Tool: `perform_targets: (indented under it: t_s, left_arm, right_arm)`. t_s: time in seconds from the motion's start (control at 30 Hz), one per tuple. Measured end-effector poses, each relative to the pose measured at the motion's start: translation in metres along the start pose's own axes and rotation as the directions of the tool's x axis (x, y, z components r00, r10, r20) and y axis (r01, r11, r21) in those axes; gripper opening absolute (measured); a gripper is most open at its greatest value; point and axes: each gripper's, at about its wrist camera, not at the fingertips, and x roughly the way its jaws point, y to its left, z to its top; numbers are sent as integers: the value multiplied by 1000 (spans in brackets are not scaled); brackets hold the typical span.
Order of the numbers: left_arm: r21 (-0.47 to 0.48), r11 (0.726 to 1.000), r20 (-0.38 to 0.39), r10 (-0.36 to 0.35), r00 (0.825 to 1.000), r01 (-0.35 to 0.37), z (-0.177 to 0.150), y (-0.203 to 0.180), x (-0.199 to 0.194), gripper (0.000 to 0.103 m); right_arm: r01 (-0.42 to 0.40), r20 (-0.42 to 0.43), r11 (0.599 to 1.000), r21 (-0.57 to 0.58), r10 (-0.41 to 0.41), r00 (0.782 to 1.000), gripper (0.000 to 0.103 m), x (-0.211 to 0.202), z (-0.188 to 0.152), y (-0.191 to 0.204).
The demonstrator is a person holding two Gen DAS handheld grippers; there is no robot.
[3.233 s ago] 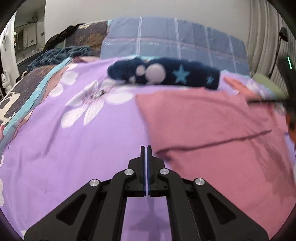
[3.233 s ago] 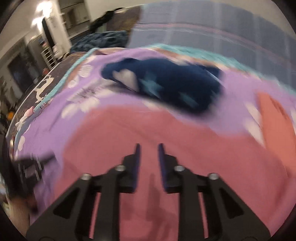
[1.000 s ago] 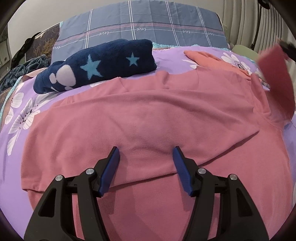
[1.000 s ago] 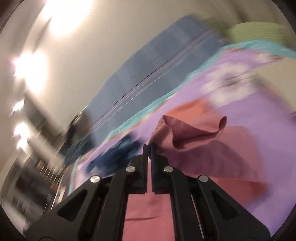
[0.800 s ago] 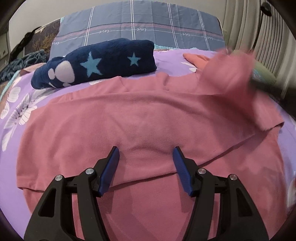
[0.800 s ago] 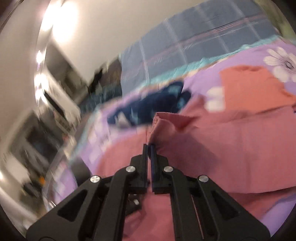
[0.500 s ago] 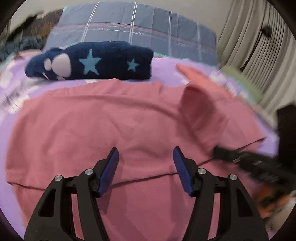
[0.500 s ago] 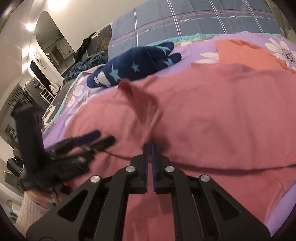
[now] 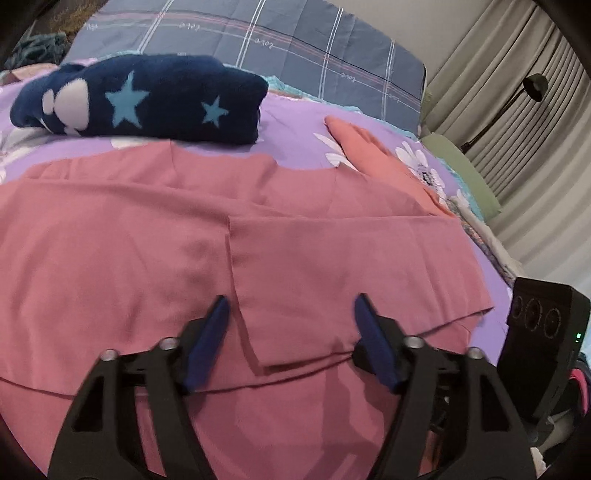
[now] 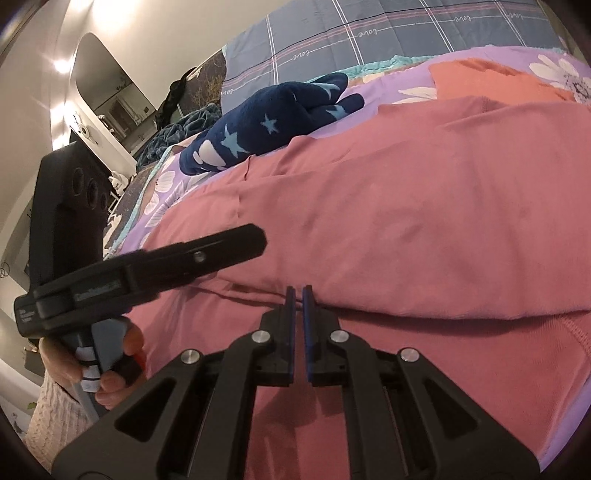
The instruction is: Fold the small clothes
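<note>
A dusty-pink shirt (image 9: 110,240) (image 10: 406,203) lies spread on the purple floral bedsheet (image 9: 295,122). One sleeve flap (image 9: 332,266) is folded inward and lies flat on the shirt's body. My left gripper (image 9: 291,306) hovers just over the flap's lower corner. Its jaws are closing, they stand apart, and the pads do not press the cloth. In the right wrist view it shows side-on (image 10: 251,240), held by a hand (image 10: 110,373). My right gripper (image 10: 299,291) is shut, with its tips at a fold edge of the shirt and no cloth lifted.
A rolled navy fleece with stars (image 9: 147,99) (image 10: 277,122) lies beyond the shirt. An orange garment (image 9: 369,151) lies at the far right, before a plaid pillow (image 9: 258,33). Curtains and a floor lamp (image 9: 535,85) stand to the right. My right gripper's housing (image 9: 535,332) is close beside the left.
The right gripper carried the sleeve over the shirt, let it fall flat, and sank to the near fold edge. The left gripper shifted right, over the flap, with its jaws a little narrower.
</note>
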Motion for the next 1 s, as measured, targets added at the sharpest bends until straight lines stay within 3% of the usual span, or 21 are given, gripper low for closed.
perform_targets:
  t_s: [0.07, 0.13, 0.27, 0.37, 0.5, 0.63, 0.83, 1.0]
  left_arm:
    - [21, 1000, -14, 8, 1000, -8, 3, -3, 6, 4]
    - [25, 1000, -19, 12, 1000, -12, 7, -4, 8, 4]
    - [126, 990, 70, 59, 996, -68, 23, -31, -15, 4]
    - [191, 976, 143, 80, 986, -106, 37, -50, -40, 4]
    - [228, 956, 226, 131, 965, -183, 49, -53, -74, 4]
    - [201, 951, 266, 177, 948, -234, 51, -23, -108, 4]
    - [115, 924, 258, 327, 909, -364, 48, 44, -142, 4]
    - [55, 915, 180, 385, 905, -400, 29, 95, -145, 4]
  right_arm:
    - [-10, 3, 1000, 5, 10, 1000, 6, -1, 0, -1]
    - [-43, 14, 999, 2, 43, 999, 6, -4, -1, 0]
    - [-159, 18, 984, -77, 161, 987, 12, -12, -4, 13]
    - [-87, -7, 994, -67, 87, 996, 15, -4, -4, 15]
    - [-2, 61, 994, 111, -5, 998, 8, -12, -2, -11]
    - [45, 68, 994, 104, -52, 996, 9, -14, -5, -8]
    - [54, 44, 993, 106, -59, 997, 9, -9, -5, -8]
    - [74, 41, 994, 77, -77, 996, 13, -9, -6, -3]
